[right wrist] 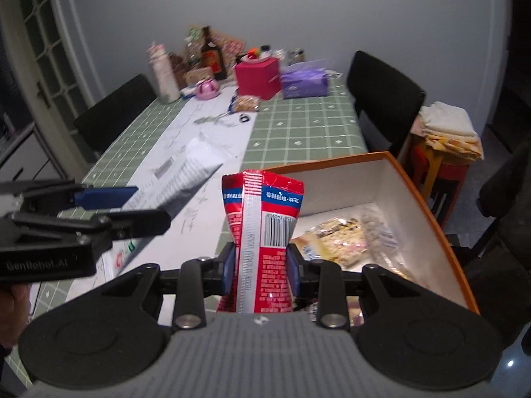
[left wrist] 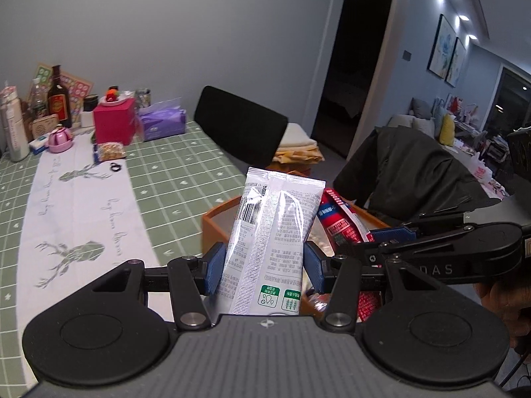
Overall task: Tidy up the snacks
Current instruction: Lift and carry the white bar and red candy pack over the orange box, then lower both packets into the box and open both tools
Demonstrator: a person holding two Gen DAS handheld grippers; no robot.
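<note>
My left gripper (left wrist: 264,270) is shut on a white snack packet (left wrist: 272,242), held upright with its printed back facing me, above the orange box (left wrist: 215,224). The right gripper (right wrist: 262,270) is shut on a red snack packet (right wrist: 262,232) with a barcode, raised over the box's (right wrist: 428,195) near left corner. In the right wrist view the left gripper (right wrist: 109,204) and its white packet (right wrist: 189,172) sit to the left over the table. In the left wrist view the right gripper (left wrist: 391,238) and the red packet (left wrist: 341,222) show at the right. Several clear-wrapped snacks (right wrist: 341,235) lie inside the box.
A green checked tablecloth (left wrist: 172,172) with a white runner (left wrist: 76,199) covers the table. At its far end stand a pink box (left wrist: 114,124), a purple tissue pack (left wrist: 162,122), bottles (left wrist: 59,98) and a small snack bag (left wrist: 111,151). Black chairs (left wrist: 242,129) line the sides.
</note>
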